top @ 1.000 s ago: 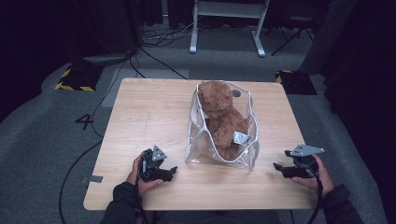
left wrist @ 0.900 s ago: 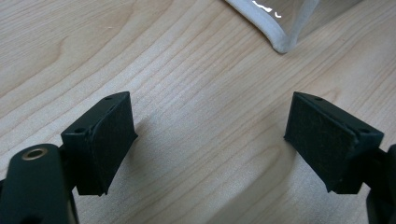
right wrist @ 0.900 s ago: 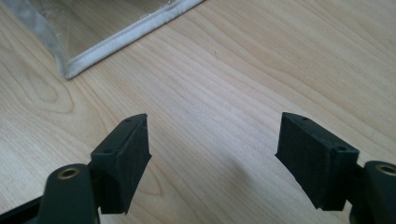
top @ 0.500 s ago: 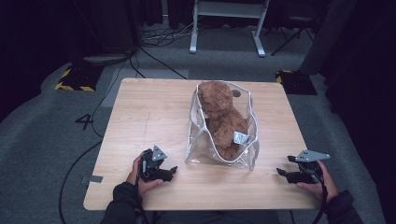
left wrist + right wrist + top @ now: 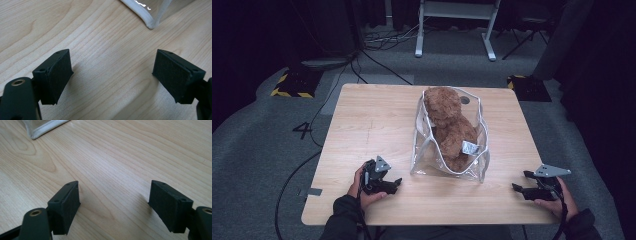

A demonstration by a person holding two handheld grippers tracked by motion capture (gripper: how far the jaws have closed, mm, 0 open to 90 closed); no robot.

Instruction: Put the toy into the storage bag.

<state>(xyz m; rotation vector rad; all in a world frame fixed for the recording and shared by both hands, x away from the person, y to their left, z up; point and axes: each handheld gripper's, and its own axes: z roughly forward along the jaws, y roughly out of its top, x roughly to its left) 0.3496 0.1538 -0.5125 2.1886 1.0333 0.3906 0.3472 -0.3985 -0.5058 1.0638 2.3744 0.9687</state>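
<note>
Right gripper has slid back toward the table's near right corner over the last second, jaws wide apart, while the left gripper sits open near the front edge. Further back, mid-table, the teddy bear lies tucked inside the clear bag, so the bagging looks done to me.

Jaws spread wide over the wooden table (bag corner ahead).

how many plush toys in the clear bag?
1: a brown plush teddy bear lying in the clear plastic bag with white trim at the table's centre. Anything beneath it would be hidden.
</note>
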